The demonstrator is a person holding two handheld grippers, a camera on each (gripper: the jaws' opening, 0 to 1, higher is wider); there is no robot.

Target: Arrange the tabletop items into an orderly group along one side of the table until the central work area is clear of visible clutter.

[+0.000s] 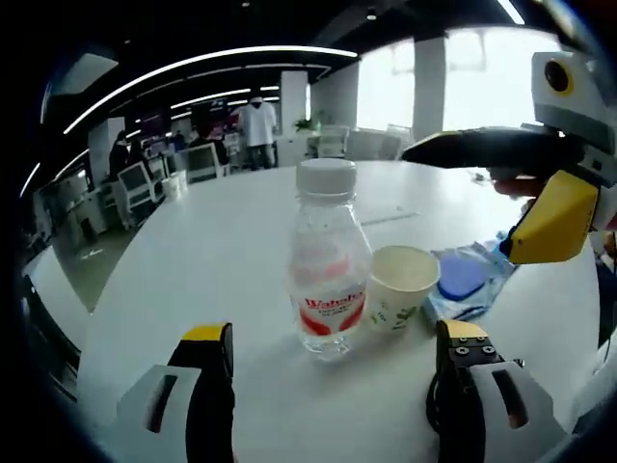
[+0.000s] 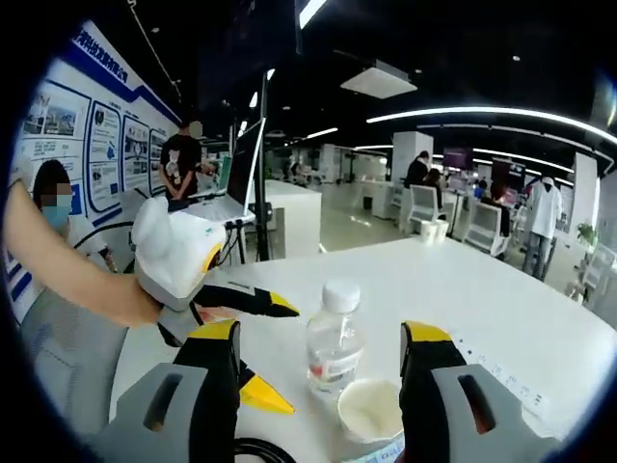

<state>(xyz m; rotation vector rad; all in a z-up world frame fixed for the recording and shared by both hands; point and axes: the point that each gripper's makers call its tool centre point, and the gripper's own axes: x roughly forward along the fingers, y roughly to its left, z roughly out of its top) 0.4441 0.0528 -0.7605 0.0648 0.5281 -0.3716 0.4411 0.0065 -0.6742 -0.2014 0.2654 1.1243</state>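
Left tool (image 1: 328,371), jaws apart and empty, sits at lower centre of the left gripper view, lined up on the bottle (image 1: 326,265), which stands upright mid-frame on the white worktop (image 1: 193,260) touching the paper cup (image 1: 401,287); a blue packet (image 1: 468,278) lies just right of the cup. Right tool (image 2: 323,371), likewise apart and empty, frames the same bottle and cup from the opposite side. Judged step: approach before a grasp; next move calls for advancing one tool round the bottle, closing, then carrying it to one edge.
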